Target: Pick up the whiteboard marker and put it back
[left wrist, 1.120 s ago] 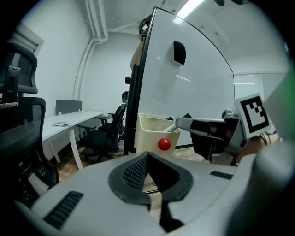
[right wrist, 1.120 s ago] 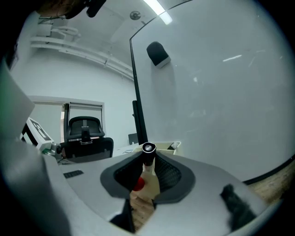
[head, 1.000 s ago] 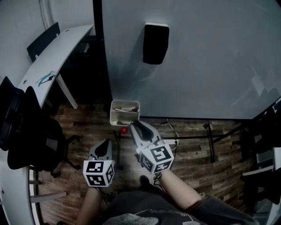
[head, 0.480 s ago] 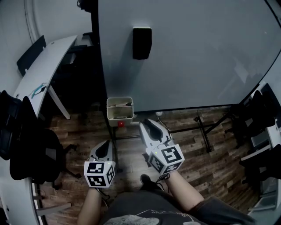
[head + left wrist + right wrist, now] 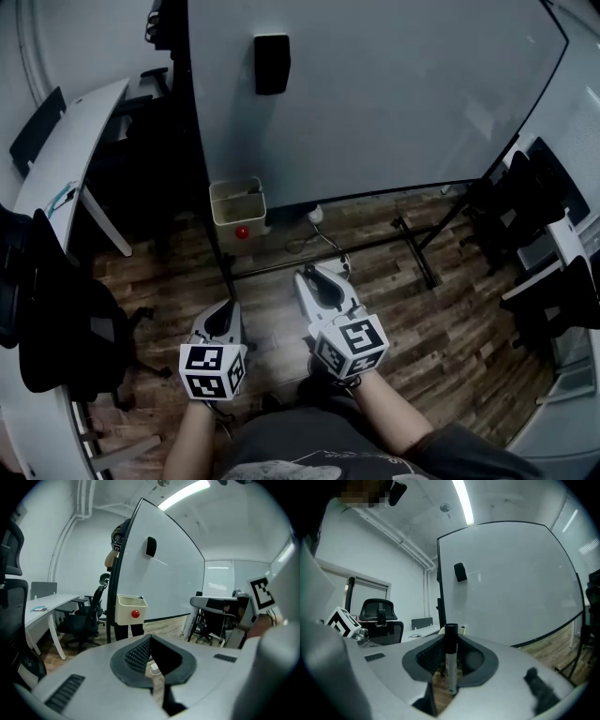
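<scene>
The whiteboard marker, white-bodied with a black cap, stands upright between the jaws of my right gripper, which is shut on it. In the head view the right gripper hovers over the wooden floor, a good way short of the whiteboard, and the marker is hidden there. A cream tray with a red magnet hangs at the board's lower left; the tray also shows in the left gripper view. My left gripper sits lower left, its jaws shut with nothing between them.
A black eraser sticks high on the whiteboard. The board's stand legs and a cable cross the floor ahead. A white desk and a black office chair stand at left, more chairs at right.
The view has pulled back from the whiteboard. The tray sits farther from my right gripper, which was right beside it a second ago. The left gripper has stayed put.
</scene>
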### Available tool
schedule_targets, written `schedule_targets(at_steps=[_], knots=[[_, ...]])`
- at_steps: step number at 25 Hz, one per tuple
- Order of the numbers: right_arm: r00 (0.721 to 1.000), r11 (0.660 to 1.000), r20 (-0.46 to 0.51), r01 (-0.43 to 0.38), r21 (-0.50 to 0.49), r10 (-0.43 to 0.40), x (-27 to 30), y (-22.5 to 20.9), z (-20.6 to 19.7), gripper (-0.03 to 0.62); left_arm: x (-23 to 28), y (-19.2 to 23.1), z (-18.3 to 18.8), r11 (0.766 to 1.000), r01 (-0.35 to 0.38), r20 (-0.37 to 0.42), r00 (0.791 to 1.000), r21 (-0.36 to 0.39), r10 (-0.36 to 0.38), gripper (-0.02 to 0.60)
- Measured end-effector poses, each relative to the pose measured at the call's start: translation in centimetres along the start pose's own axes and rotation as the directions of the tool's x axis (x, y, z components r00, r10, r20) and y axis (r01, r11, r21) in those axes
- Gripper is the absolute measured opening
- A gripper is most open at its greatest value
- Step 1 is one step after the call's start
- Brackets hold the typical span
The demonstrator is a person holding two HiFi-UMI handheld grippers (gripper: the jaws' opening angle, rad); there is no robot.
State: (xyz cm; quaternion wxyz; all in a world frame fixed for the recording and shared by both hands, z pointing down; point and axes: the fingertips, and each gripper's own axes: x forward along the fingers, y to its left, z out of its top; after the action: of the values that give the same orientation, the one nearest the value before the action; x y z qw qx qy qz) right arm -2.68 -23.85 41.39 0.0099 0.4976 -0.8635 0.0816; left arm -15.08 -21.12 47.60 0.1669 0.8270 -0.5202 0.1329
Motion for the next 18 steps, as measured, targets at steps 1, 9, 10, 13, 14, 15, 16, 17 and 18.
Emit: schedule_targets(at_steps=[1,9,10,13,14,15,16,17,18], knots=[[1.000,1.000,-0.008,0.002,0.003,-0.002,-0.5,0.1,-0.4,0.086,-0.2,-0.3,-0.3,1.000,0.005,-0.005,1.000,0.002,-0.005,0.014],[0.999,1.000,-0.048,-0.018,0.011,0.019,-3.8,-0.5,-2.3,0.086,-1.2,-3.2,-1.2,1.000,-0.007,-0.001,1.000,-0.002,0.007,0.014],[0.998,1.000,-0.052,-0.026,0.010,0.026,-4.3,-0.7,-2.4,0.086,-1.3,-3.8,-1.0,1.000,-0.010,0.007,1.000,-0.004,0.010,0.014],[0.997,0.999,-0.060,-0.049,0.014,0.050,-5.9,-1.4,-2.3,0.086,-1.9,-6.1,-0.6,1.000,-0.016,0.030,0.999,-0.001,0.016,0.014],[0.996,0.998,-0.061,-0.058,0.015,0.059,-6.4,-1.6,-2.3,0.086,-2.1,-6.8,-0.5,1.000,-0.019,0.034,0.999,0.005,0.019,0.014],[0.996,0.998,-0.063,-0.067,0.016,0.068,-7.0,-1.7,-2.3,0.086,-2.3,-7.5,-0.5,1.000,-0.021,0.034,0.999,0.012,0.021,0.012],[0.995,0.997,-0.066,-0.076,0.015,0.077,-7.5,-1.9,-2.4,0.086,-2.4,-8.3,-0.7,1.000,-0.021,0.031,0.999,0.020,0.020,0.014],[0.994,0.996,-0.070,-0.085,0.014,0.086,-8.0,-2.0,-2.5,0.086,-2.6,-9.0,-0.9,0.999,-0.020,0.026,0.999,0.029,0.019,0.012],[0.993,0.995,-0.074,-0.094,0.014,0.095,-8.6,-2.1,-2.6,0.086,-2.8,-9.8,-1.1,0.999,-0.022,0.020,1.000,0.037,0.021,0.012]])
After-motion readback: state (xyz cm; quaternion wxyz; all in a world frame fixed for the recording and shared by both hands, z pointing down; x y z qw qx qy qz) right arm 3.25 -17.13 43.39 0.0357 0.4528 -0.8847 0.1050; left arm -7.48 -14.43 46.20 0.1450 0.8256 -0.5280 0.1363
